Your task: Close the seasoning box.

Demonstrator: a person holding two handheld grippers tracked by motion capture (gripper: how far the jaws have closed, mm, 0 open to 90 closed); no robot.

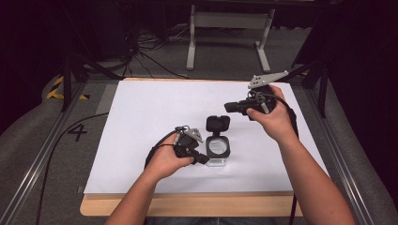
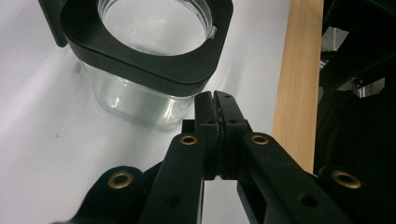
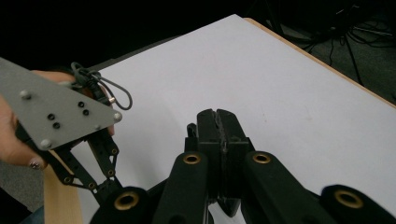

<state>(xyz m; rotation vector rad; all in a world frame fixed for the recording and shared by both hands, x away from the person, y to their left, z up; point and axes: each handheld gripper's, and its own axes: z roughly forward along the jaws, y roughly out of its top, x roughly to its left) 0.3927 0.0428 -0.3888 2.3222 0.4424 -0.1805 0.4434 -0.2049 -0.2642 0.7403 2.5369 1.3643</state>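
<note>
A clear glass jar (image 1: 218,147) with a black square collar stands in the middle of the white sheet (image 1: 141,122). Its black lid (image 1: 218,123) is flipped open toward the far side. My left gripper (image 1: 203,159) lies low at the jar's near-left side. In the left gripper view its jaws (image 2: 215,96) are shut with nothing between them, the tips just short of the collar (image 2: 140,56) and glass wall (image 2: 135,102). My right gripper (image 1: 229,107) hovers right of and beyond the lid, pointing left. Its jaws (image 3: 216,114) are shut and hold nothing.
The wooden table edge (image 1: 187,204) runs along the near side, also seen as a wooden strip (image 2: 296,84) to the right of the jar. The left gripper's grey plate (image 3: 56,109) shows off to the left. Cables and a white table frame (image 1: 230,21) lie beyond.
</note>
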